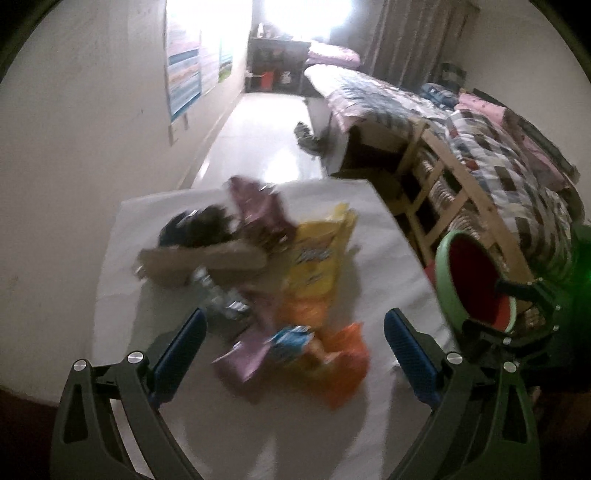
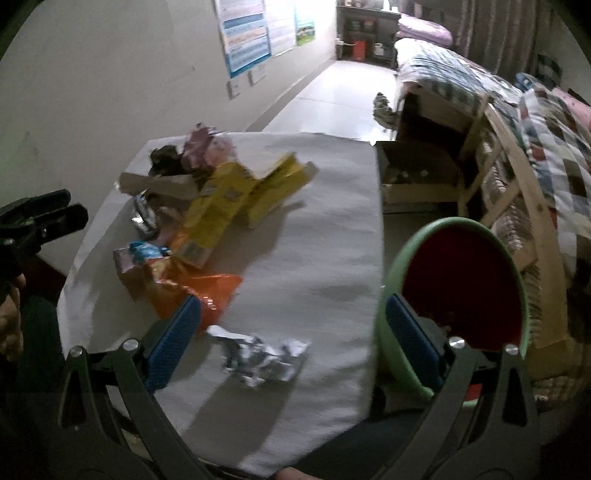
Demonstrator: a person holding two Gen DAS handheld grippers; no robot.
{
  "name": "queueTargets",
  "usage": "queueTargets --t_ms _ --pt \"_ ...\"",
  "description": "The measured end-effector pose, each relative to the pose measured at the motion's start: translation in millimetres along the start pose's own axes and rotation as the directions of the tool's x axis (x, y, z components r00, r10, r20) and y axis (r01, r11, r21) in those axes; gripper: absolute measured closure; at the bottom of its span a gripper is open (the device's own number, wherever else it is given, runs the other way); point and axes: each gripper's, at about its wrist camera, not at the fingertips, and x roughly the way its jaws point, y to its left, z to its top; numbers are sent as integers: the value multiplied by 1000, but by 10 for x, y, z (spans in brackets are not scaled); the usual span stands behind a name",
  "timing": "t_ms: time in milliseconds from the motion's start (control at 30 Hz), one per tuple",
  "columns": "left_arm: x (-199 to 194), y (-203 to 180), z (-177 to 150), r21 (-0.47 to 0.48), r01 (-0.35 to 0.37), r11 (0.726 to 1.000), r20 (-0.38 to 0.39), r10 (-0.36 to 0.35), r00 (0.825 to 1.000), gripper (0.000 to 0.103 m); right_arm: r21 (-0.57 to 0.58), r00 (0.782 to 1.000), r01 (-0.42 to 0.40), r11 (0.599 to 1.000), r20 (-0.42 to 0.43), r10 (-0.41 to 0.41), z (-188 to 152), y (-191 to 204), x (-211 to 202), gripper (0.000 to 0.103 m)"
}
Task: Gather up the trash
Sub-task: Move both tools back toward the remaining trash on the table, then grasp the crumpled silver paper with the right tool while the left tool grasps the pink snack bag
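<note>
Quilted bed [image 1: 498, 155], wall posters [image 2: 243, 33], dark shelf [image 1: 273, 66].

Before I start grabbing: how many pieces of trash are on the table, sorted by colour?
Yellow packs: 2
Orange wrapper: 1
Silver foil: 2
Blue wrapper: 1
Pink bags: 2
Cardboard: 1
Dark lump: 1
Total: 10, roughly; the pile is blurred.

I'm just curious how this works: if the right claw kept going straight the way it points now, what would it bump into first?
Most likely the crumpled silver foil wrapper lying on the white-covered table. It sits right between the open right claw fingers, nothing in front of it, though the fisheye view makes depth hard to judge.
</note>
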Motion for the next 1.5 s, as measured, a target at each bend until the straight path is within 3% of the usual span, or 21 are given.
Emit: queueTargets --t_ms 467,1000,1233,1333,1500 --pt "281 486 -542 -61 12 998 -104 -18 994 11 -57 994 -11 998 -107 5 -250 443 306 5" --pt "819 555 -639 -1 -9 1000 -218 8 976 12 -44 976 -24 999 -215 14 -419 369 662 5" --pt "1024 584 -644 -3 0 1000 -240 -1 971 12 -58 968 3 998 -249 -17 -457 357 848 5" --pt "1107 579 -636 -3 -5 1000 -247 4 969 20 -35 966 4 999 -260 -13 -472 327 911 6" --pt "1184 592 -618 -17 0 1000 -247 -4 969 41 -26 967 3 1000 -256 -10 -459 329 932 26"
